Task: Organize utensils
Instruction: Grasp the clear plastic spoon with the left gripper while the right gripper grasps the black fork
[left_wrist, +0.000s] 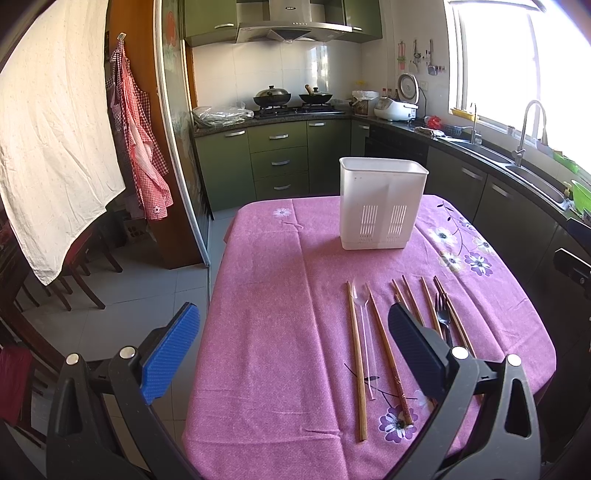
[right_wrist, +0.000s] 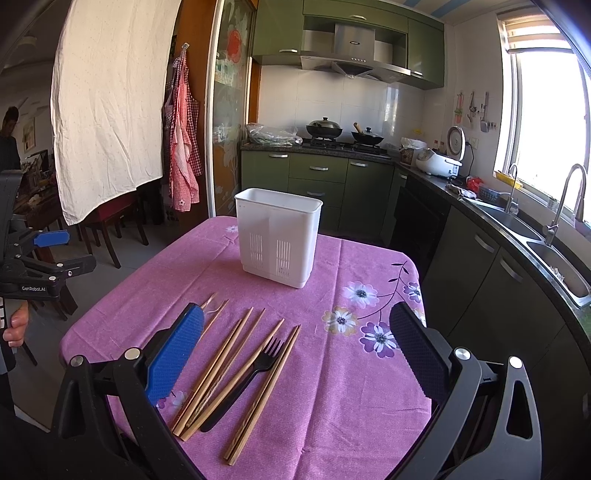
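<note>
A white slotted utensil holder (left_wrist: 382, 205) (right_wrist: 279, 236) stands upright at the far side of the pink floral tablecloth (left_wrist: 280, 332) (right_wrist: 343, 387). Several wooden chopsticks (left_wrist: 356, 362) (right_wrist: 236, 362), a clear plastic spoon (left_wrist: 364, 325) and a black plastic fork (left_wrist: 443, 314) (right_wrist: 247, 376) lie flat in a row near the front edge. My left gripper (left_wrist: 293, 325) is open above the near left of the table, left of the chopsticks, holding nothing. My right gripper (right_wrist: 297, 332) is open above the fork and chopsticks, holding nothing.
Green kitchen cabinets (left_wrist: 277, 158), a stove with two woks (right_wrist: 343, 133), a rice cooker (right_wrist: 441, 160) and a sink (right_wrist: 554, 258) ring the table. A white cloth (left_wrist: 51, 122) and aprons hang at left. Chairs (right_wrist: 107, 225) stand left; a person (right_wrist: 9, 136) stands far left.
</note>
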